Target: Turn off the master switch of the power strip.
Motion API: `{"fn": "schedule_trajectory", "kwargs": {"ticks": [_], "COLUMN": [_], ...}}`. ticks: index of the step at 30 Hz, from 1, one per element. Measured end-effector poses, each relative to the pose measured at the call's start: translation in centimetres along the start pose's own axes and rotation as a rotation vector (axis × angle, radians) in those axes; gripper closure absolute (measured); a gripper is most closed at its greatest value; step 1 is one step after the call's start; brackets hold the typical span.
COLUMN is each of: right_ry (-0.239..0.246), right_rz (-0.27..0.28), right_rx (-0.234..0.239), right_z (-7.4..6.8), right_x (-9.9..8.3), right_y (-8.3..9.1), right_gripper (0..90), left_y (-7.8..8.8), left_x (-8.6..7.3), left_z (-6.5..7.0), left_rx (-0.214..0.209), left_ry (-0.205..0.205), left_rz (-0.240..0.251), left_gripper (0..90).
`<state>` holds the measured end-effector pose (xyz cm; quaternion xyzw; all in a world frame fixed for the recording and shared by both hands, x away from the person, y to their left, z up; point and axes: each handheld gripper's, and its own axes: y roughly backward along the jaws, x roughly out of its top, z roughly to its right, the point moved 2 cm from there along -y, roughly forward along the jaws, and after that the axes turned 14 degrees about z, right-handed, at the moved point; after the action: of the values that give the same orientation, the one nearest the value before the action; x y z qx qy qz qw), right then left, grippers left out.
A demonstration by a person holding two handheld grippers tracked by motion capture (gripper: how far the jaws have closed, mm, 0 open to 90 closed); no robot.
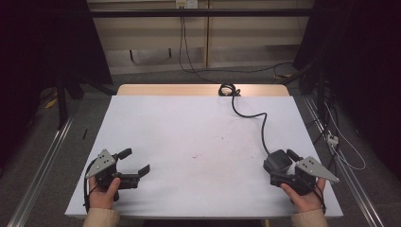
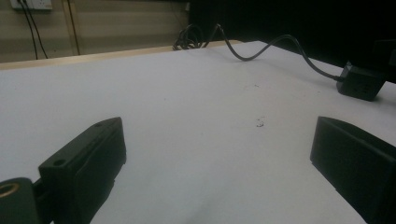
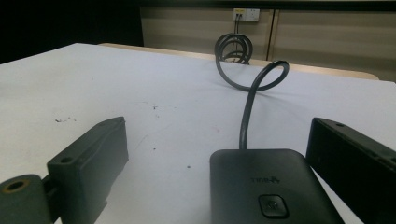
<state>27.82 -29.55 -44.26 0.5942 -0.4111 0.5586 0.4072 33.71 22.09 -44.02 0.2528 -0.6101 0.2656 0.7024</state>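
Two grippers, one gadget, one cable, that's the whole count on your white rectangular table top [image 1: 189, 142]. Your left gripper [image 1: 134, 162] sits at the lower left of the high view with its jaws spread wide and nothing but bare surface between them, so I'd guess it's just parked there waiting. Your right gripper [image 1: 283, 158] is at the lower right, and its jaws stand apart too, one on each side of the flat black rounded-corner box with a single button on top [image 3: 273, 189]. In the right gripper view the box lies in the gap, nearer the right-hand jaw, but I can't tell if either jaw actually touches it. My read is you've lined up around it so a squeeze would catch its sides. The thick black cable [image 1: 248, 113] runs from the box up toward the top middle of the frame and ends in a coil at the far edge, probably slack left so the box can move freely.
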Motion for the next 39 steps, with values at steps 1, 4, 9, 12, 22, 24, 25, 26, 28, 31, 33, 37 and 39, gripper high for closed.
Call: {"fn": "schedule_trajectory", "kwargs": {"ticks": [1,4,9,12,22,24,25,26,28,31,33,37,39], "right_ry": [0.0,-0.006,-0.013,-0.02,-0.036,-0.036,-0.036,-0.033,-0.033,-0.028,-0.03,-0.032,-0.043], "right_rz": [-0.002,-0.01,-0.02,-0.024,-0.022,-0.025,-0.026,-0.026,-0.031,-0.034,-0.034,-0.03,-0.039], "right_rx": [-0.003,-0.006,-0.007,-0.003,-0.009,-0.006,-0.001,0.001,0.008,0.013,0.013,0.016,0.032], "right_z": [0.1,0.4,0.6,0.8,1.5,1.6,1.7,1.7,1.8,1.9,1.9,2.1,2.1], "right_x": [0.0,0.1,0.1,0.2,0.5,0.5,0.5,0.5,0.6,0.6,0.6,0.8,0.8], "right_y": [0.0,0.1,0.2,0.2,0.6,0.6,0.6,0.6,0.6,0.5,0.5,0.5,0.5], "right_gripper": [5.2,5.5,8.7,12.2,33.1,37.5,39.9,40.9,43.6,47.5,49.7,53.8,56.5], "left_y": [0.0,0.0,0.0,0.1,0.0,0.0,0.0,0.0,0.0,0.0,0.0,0.0,0.0], "left_x": [0.0,0.0,0.1,0.1,0.1,0.1,0.1,0.1,0.0,0.0,0.0,0.0,0.0], "left_z": [0.0,0.0,0.0,0.0,0.0,0.0,0.0,0.0,0.0,0.0,0.0,-0.1,-0.1], "left_rx": [0.0,-0.001,0.003,0.006,0.01,0.01,0.011,0.01,0.009,0.009,0.008,0.01,0.009], "left_ry": [0.003,0.001,0.001,0.004,0.008,0.008,0.006,0.008,0.007,0.007,0.009,0.002,0.003], "left_rz": [0.003,0.0,0.004,0.005,0.007,0.007,0.006,0.007,0.005,0.004,0.008,0.002,0.003], "left_gripper": [3.3,3.3,3.3,3.3,3.3,3.3,3.3,3.3,3.3,3.3,3.3,3.3,3.3]}}
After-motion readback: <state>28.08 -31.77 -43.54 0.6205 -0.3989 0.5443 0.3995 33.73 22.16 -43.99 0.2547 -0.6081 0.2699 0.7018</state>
